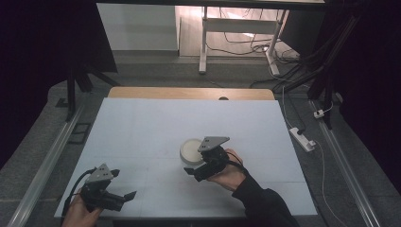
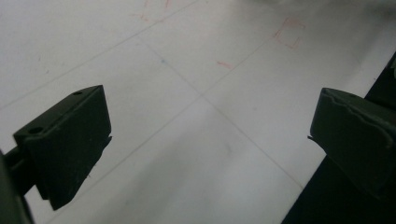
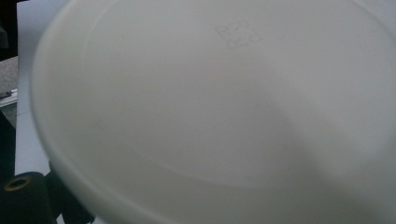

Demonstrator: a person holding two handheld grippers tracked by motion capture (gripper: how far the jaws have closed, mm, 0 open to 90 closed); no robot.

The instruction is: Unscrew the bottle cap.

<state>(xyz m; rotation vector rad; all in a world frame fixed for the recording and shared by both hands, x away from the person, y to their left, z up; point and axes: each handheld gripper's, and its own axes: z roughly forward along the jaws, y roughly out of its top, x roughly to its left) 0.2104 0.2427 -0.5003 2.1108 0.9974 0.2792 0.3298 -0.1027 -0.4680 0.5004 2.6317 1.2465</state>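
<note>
Nearest the person, the left gripper [image 1: 124, 196] hovers low over the front left corner of the counter [image 1: 142, 127], its jaws set wide with nothing between them; in the left gripper view they frame bare white surface crossed by faint lines and a few reddish marks, none readable as writing. Farther in, near the middle, the right gripper [image 1: 191, 172] sits against the near side of a white bowl [image 1: 192, 149]. In the right gripper view the bowl [image 3: 210, 107] looms close and empty, but whether the jaws are closed on its rim cannot be told. The step looks like taking hold of the bowl. Next, a firm pinch on the rim is needed before any lift. A faint embossed square mark shows inside the bowl, too blurred to read.
</note>
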